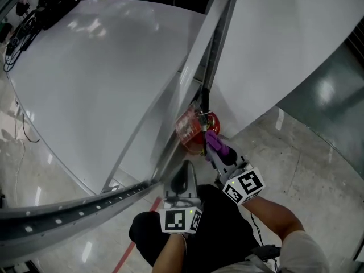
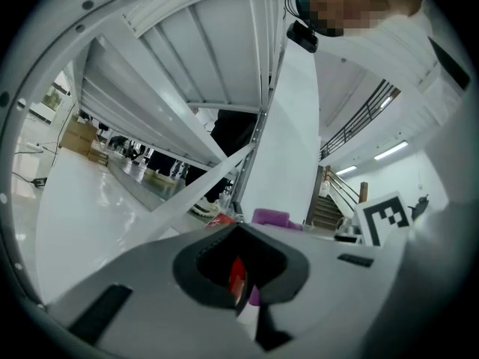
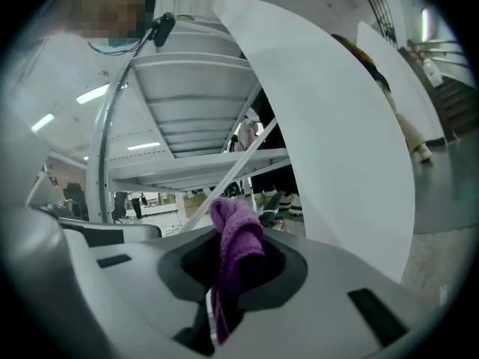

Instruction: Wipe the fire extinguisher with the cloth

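The round, shiny red fire extinguisher (image 1: 196, 128) is parked on the glossy floor (image 1: 296, 169) beside a white metal frame (image 1: 210, 44). At its 5 o'clock, a fuzzy purple cloth (image 3: 238, 234) is pinched by the right gripper (image 3: 227, 275). At 6 o'clock, the left gripper's (image 2: 241, 275) jaws are pressed together.

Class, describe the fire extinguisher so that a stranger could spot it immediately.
Follow the grey metal frame between the two white panels down to the floor. The fire extinguisher sits at its foot. It is the only red thing there, beside the purple cloth.

Bright, even overhead light; fisheye warp, dark vignetted corners.
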### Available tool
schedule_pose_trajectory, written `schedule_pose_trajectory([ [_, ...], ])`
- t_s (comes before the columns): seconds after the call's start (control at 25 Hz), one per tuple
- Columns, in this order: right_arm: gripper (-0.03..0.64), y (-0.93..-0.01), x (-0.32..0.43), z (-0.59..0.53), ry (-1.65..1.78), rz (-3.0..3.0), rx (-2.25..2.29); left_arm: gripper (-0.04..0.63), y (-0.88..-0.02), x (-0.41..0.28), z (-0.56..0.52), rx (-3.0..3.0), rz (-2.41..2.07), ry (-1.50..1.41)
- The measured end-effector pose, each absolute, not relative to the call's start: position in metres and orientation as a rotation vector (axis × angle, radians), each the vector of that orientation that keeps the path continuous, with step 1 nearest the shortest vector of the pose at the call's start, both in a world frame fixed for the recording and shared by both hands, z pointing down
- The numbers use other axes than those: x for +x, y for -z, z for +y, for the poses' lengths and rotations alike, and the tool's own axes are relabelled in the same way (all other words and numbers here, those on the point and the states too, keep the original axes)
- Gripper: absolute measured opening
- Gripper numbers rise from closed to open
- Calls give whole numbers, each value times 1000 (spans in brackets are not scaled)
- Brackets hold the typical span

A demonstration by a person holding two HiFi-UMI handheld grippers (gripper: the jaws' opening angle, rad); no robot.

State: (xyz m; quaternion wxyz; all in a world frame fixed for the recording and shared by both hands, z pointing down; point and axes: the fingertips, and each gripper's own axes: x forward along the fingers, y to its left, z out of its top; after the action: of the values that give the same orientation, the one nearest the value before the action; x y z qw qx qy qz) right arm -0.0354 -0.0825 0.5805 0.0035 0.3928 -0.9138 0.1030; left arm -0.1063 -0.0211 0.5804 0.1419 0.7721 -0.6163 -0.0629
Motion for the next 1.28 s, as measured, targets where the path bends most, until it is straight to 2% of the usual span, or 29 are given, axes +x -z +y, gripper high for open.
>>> schedule_pose_trajectory([
  [0.68, 58, -588, -6, -67, -257, -2788, 1246, 5, -606, -76, -44, 2271, -1752, -78],
  [0.84, 58, -576, -3, -60, -287, -2757, 1246, 5, -606, -83, -38, 2188, -1670, -33],
  [1.04, 58, -533, 1, -50, -365, -2709, 1230, 5, -562, -90, -37, 2209, -1724, -140],
  [1.28, 58, -455, 22, -34, -472, -2636, 1230, 5, -459, -75, -32, 2184, -1706, -144],
])
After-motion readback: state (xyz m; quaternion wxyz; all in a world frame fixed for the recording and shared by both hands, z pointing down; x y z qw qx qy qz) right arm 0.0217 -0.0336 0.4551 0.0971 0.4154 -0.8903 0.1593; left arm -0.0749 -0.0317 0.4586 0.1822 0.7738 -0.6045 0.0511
